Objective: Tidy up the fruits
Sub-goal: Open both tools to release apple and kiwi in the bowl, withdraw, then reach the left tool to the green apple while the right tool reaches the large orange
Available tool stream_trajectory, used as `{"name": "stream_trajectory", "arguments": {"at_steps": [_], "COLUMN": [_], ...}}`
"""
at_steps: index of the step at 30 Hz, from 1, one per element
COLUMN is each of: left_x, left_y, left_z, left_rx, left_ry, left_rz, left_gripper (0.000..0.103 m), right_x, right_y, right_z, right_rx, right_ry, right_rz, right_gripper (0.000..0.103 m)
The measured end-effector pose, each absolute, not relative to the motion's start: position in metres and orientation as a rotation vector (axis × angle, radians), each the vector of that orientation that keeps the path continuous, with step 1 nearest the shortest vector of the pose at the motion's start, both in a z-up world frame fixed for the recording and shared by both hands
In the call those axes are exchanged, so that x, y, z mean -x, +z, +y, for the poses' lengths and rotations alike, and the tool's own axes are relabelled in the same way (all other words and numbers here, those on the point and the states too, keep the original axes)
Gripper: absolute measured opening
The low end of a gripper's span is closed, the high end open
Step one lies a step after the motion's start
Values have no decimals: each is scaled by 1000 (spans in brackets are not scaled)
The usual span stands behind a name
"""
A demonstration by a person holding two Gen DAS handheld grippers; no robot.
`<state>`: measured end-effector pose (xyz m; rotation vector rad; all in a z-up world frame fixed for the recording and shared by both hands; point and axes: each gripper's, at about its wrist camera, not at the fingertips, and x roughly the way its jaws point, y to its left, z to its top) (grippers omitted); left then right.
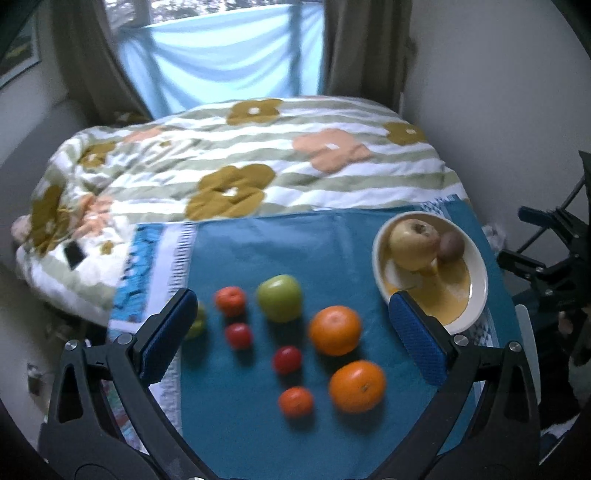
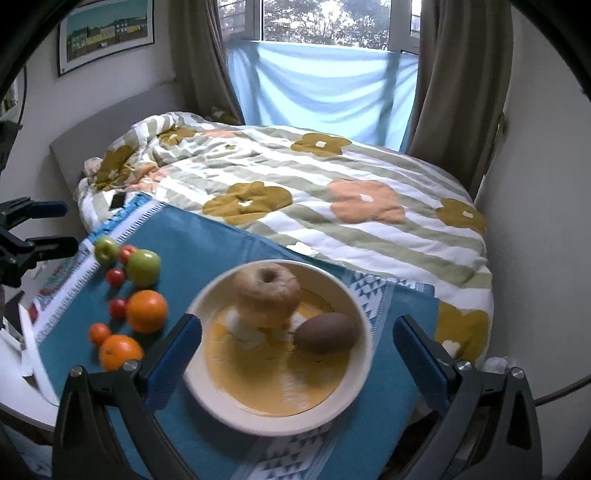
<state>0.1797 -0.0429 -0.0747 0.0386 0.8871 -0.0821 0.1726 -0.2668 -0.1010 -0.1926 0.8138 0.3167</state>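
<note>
A teal cloth (image 1: 258,251) covers the surface at the foot of a bed with a flowered, striped duvet (image 2: 332,206); a curtained window (image 2: 325,22) fills the top of the frame. The cream bowl (image 2: 354,306), centre of the right wrist view, holds a yellowish apple (image 2: 267,291) touching a kiwi (image 2: 325,332). Oranges (image 1: 334,329), a green apple (image 1: 279,297) and tomatoes (image 1: 286,359) lie loose on the cloth. The left gripper (image 1: 291,332) and the right gripper (image 2: 295,354) both stand released, grasping nothing.

A teal cloth (image 1: 258,251) with patterned borders covers the supporting surface, set against a bed under a floral striped duvet (image 2: 332,206). Directly on the cloth lie two oranges (image 1: 334,329), two green apples (image 1: 279,297), several small red and orange fruits, loosely grouped. A cream bowl (image 2: 354,302) sits apart.
</note>
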Motion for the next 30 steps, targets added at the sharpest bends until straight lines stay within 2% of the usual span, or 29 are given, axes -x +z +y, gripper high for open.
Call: {"name": "stream_trajectory", "arguments": {"at_steps": [11, 19, 30], "left_x": [-123, -116, -159], "left_y": [-70, -94, -140], "left_z": [33, 74, 106], "left_rx": [-18, -27, -69], "left_ry": [-44, -75, -172], "left_rz": [890, 913, 941], "left_gripper": [103, 103, 103], "right_x": [-119, -93, -91], "right_y": [-83, -109, -160], "right_z": [-205, -153, -119], "right_rx": [156, 77, -46], "right_ry": [316, 290, 185], "right_rz": [839, 903, 975], "right_gripper": [103, 103, 103]}}
